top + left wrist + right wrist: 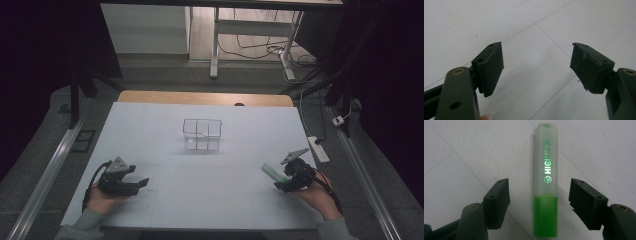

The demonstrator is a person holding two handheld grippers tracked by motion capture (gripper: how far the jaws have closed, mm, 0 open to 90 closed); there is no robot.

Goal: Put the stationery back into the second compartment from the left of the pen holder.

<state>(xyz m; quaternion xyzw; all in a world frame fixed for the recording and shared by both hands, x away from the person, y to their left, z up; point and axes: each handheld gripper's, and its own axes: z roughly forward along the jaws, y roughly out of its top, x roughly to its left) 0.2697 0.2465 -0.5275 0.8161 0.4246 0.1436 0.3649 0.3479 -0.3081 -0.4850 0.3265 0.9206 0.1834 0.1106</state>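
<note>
A green highlighter with a frosted clear cap lies flat on the white table, near its right side. My right gripper straddles its green lower body, with a black jaw on each side. Both pads stand clear of it with gaps, so this gripper is open. In the high view the right gripper sits just in front of the highlighter, held by a hand. My left gripper rests low at the table's left front. Its jaws are wide open over bare table.
A clear box divided into several compartments stands at the middle of the table, toward the far side. A wooden strip runs along the table's far edge. On the floor to the right lies a white power strip.
</note>
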